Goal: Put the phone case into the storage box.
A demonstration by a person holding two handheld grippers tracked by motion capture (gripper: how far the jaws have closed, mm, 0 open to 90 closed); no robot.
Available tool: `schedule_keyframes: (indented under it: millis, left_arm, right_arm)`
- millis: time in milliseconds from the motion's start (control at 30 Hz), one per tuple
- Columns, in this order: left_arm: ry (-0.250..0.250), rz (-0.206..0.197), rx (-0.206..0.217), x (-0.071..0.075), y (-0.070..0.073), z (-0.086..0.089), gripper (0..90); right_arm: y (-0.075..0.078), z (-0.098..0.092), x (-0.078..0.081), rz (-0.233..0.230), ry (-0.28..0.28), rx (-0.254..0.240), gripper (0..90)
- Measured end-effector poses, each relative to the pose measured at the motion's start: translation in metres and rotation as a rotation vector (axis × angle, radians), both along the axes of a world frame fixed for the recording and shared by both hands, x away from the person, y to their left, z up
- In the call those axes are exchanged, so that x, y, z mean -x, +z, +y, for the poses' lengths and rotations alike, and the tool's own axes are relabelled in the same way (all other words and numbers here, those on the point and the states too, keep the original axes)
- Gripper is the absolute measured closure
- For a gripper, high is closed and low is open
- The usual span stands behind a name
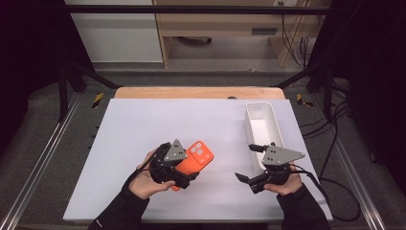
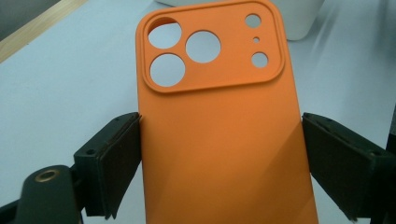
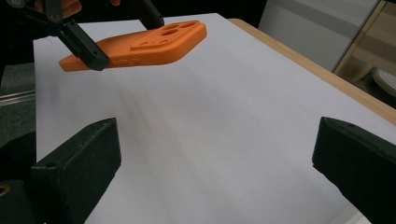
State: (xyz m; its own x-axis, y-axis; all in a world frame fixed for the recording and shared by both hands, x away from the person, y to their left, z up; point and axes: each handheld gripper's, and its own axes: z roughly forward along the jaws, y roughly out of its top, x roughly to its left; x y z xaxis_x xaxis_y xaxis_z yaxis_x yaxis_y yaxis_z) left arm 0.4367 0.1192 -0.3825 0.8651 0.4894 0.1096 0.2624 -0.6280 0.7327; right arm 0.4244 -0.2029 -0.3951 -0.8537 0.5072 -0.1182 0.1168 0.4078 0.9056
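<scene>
An orange phone case (image 1: 199, 155) with camera cut-outs is held off the white table mat, back side up. My left gripper (image 1: 184, 166) is shut on the phone case's long edges, at its lower half. In the left gripper view both black jaws press the sides of the case (image 2: 219, 130). The right gripper view shows the case (image 3: 149, 42) hovering above the mat, tilted, with the left gripper (image 3: 88, 44) clamped on it. My right gripper (image 1: 246, 162) stands open at the mat's front right, jaws wide apart and nothing between them.
A long white bin (image 1: 249, 128) lies along the right side of the white mat (image 1: 143, 124), just beyond my right gripper. The wooden table edge (image 1: 198, 92) runs along the back. Black frame bars and cables flank both sides.
</scene>
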Motion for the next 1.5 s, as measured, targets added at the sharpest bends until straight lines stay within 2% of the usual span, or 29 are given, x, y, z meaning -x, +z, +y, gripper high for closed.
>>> schedule_keyframes:
  millis: [267, 333, 433, 567, 733, 900, 1133, 1400, 1500]
  left_arm:
    - [-0.040, -0.021, -0.026, 0.002, -0.003, -0.005, 13.5]
    - [-0.052, -0.031, -0.033, 0.003, -0.003, -0.006, 13.5]
    - [-0.070, -0.046, -0.053, 0.006, -0.005, -0.008, 13.5]
    - [-0.082, -0.064, -0.067, 0.009, -0.005, -0.005, 13.5]
    - [-0.092, -0.076, -0.062, 0.009, -0.003, 0.003, 13.6]
    - [-0.123, -0.103, -0.108, 0.011, -0.003, 0.004, 13.6]
    - [-0.182, -0.138, -0.127, 0.014, -0.002, 0.003, 13.5]
    - [-0.206, -0.169, -0.132, 0.018, -0.002, 0.000, 13.5]
    - [-0.224, -0.165, -0.143, 0.021, -0.001, -0.003, 13.5]
  right_arm:
    - [-0.001, 0.009, 0.000, -0.005, 0.034, 0.049, 2.1]
    - [-0.001, 0.013, 0.002, -0.015, 0.060, 0.076, 2.5]
    - [-0.001, 0.016, 0.002, -0.020, 0.074, 0.090, 2.6]
    - [0.002, 0.022, 0.004, -0.048, 0.093, 0.132, 2.6]
    - [0.003, 0.028, 0.006, -0.057, 0.113, 0.141, 2.9]
    - [0.005, 0.039, 0.008, -0.088, 0.140, 0.169, 3.1]
    - [0.009, 0.052, 0.008, -0.115, 0.178, 0.209, 3.9]
    - [0.013, 0.057, 0.010, -0.130, 0.217, 0.249, 4.3]
    - [0.014, 0.059, 0.010, -0.133, 0.227, 0.269, 4.7]
